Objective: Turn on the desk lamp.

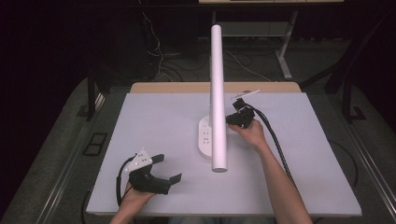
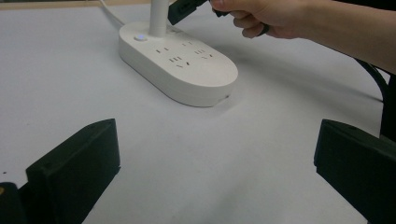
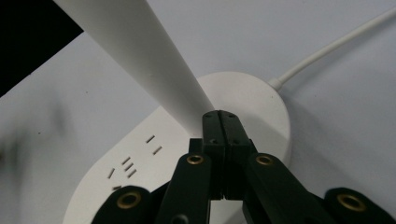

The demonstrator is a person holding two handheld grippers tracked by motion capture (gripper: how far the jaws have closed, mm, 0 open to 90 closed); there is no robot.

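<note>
A white oval socket base (image 1: 204, 138) lies mid-table, with a tall white post (image 1: 217, 88) rising from it. In the left gripper view the base (image 2: 187, 70) shows several sockets and a round button (image 2: 138, 38) beside the post. My right gripper (image 1: 229, 119) is shut with nothing between its jaws. Its tips (image 3: 220, 116) sit just above the base (image 3: 252, 102), where the post (image 3: 140, 51) meets it. My left gripper (image 1: 168, 168) rests open at the table's front left, well short of the base, with bare table between its jaws (image 2: 219, 163).
A white cable (image 3: 327, 49) runs from the base's far end toward the back of the white table (image 1: 299, 163). The right forearm (image 1: 280, 182) crosses the table's right half. Dark floor, cables and table legs lie beyond the back edge.
</note>
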